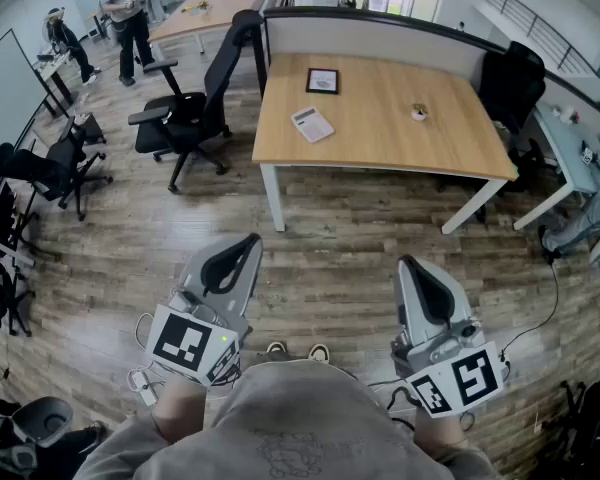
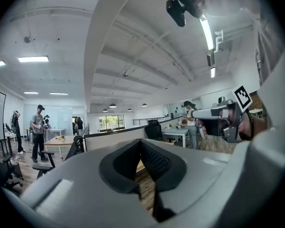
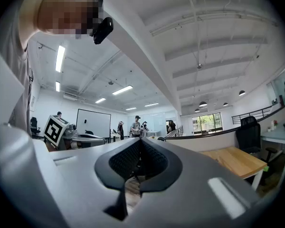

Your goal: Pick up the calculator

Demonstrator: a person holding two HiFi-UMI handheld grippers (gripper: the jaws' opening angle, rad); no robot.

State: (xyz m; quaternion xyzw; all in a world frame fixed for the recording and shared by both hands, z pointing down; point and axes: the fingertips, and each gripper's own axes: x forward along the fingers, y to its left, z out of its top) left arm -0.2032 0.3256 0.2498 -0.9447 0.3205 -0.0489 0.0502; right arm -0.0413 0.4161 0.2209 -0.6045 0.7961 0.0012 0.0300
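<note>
So we're looking at one pale grey rectangular calculator (image 1: 312, 124). It lies flat on the light wooden table with white legs (image 1: 380, 143), turned a bit askew to the table's edges. It sits in the left part of the tabletop, and we can just make out a grid of keys on its face, nothing finer than that.

We count three things on that table in total. There's the calculator, one black-framed flat square (image 1: 322, 81) just behind it toward the partition, and one small pale object (image 1: 419, 112) well off to the right that's too tiny for us to identify.

There are two grippers, one per hand. The left hand-held gripper (image 1: 248, 243) has its jaws pressed together with nothing between them. The right hand-held gripper (image 1: 408, 266) looks the same, pads meeting at the tip and empty. Both hang over the wood-plank floor (image 1: 340, 238), well apart from the calculator and short of the table.

One black office chair (image 1: 185, 118) stands just left of the table.
</note>
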